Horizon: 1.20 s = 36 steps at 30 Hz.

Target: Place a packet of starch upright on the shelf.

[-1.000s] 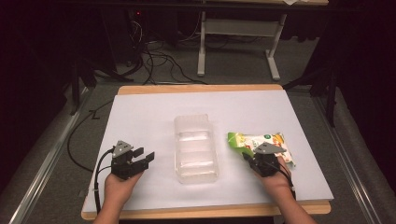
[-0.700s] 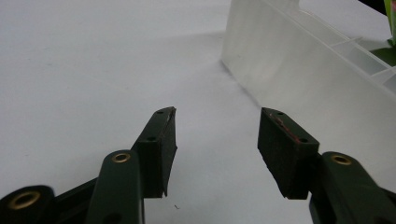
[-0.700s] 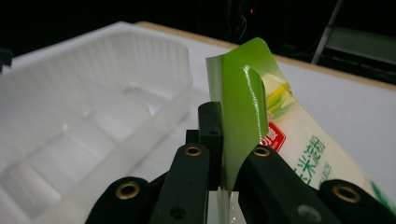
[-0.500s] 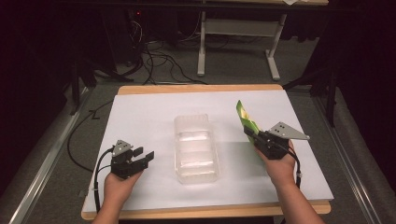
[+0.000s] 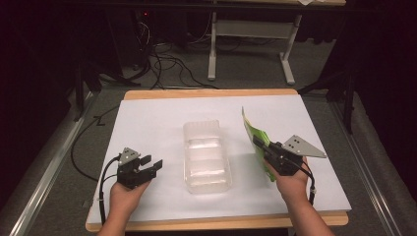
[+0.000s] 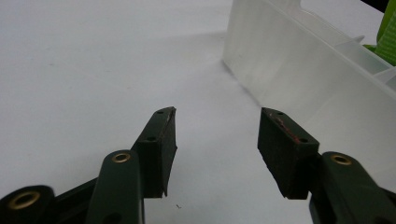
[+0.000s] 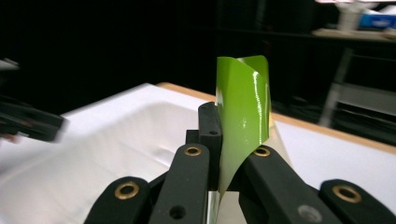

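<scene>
The right hand-held gripper [image 5: 259, 146] is clamped on a green packet [image 7: 243, 116], holding it on edge above the desk [image 5: 157, 123], just right of the clear plastic tray [image 5: 206, 157]. The left hand-held gripper [image 6: 217, 140] sits low over the desk left of the tray, jaws spread wide and empty.

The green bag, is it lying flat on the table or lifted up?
Lifted up. The green bag stands on edge above the table, pinched in the right gripper, its jaws shut on it.

I can't read the glossy green foil packet [image 7: 243, 116]; its lower part is hidden, perhaps pinched between the black jaws.
</scene>
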### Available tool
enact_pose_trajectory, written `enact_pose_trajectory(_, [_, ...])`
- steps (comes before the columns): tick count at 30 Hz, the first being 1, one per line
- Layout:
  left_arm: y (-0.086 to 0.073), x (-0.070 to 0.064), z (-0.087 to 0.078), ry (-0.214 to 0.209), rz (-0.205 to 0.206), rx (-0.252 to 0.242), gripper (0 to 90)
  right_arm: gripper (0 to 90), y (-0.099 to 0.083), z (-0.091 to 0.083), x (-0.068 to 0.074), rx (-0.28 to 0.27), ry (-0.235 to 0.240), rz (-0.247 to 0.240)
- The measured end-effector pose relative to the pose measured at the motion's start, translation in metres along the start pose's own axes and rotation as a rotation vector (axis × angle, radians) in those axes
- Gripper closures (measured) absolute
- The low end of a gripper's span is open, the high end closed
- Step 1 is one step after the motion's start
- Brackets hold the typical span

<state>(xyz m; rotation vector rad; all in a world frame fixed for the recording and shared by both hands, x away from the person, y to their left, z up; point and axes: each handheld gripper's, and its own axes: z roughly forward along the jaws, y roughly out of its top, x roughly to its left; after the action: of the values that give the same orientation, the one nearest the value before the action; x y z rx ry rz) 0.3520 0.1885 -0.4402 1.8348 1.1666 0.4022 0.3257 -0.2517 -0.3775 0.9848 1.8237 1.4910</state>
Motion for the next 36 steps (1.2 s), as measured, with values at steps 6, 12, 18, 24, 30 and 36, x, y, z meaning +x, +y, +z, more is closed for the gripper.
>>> enact_pose_trajectory(6, [0.0, 0.0, 0.001, -0.001, 0.001, 0.001, 47.4, 88.7, -0.014, -0.016, -0.009, 0.034, -0.084, 0.007])
enact_pose_trajectory(12, [0.0, -0.002, 0.001, 0.001, 0.006, 0.0, 47.4, 88.7, -0.023, -0.014, -0.001, 0.091, -0.098, -0.045])
enact_pose_trajectory(18, [0.001, -0.001, 0.001, 0.001, 0.006, -0.002, 47.4, 90.0, -0.025, -0.005, 0.006, 0.116, -0.059, -0.018])
enact_pose_trajectory(24, [0.001, -0.001, 0.001, -0.001, 0.009, 0.001, 47.4, 90.0, -0.017, -0.021, -0.022, 0.036, -0.134, 0.074])
enact_pose_trajectory(30, [0.0, -0.002, 0.003, 0.001, 0.011, 0.007, 47.4, 90.0, -0.014, -0.044, -0.05, -0.03, -0.21, 0.134])
enact_pose_trajectory(36, [0.001, -0.003, 0.003, 0.0, 0.014, 0.008, 47.4, 89.9, -0.016, -0.047, -0.054, -0.039, -0.224, 0.137])
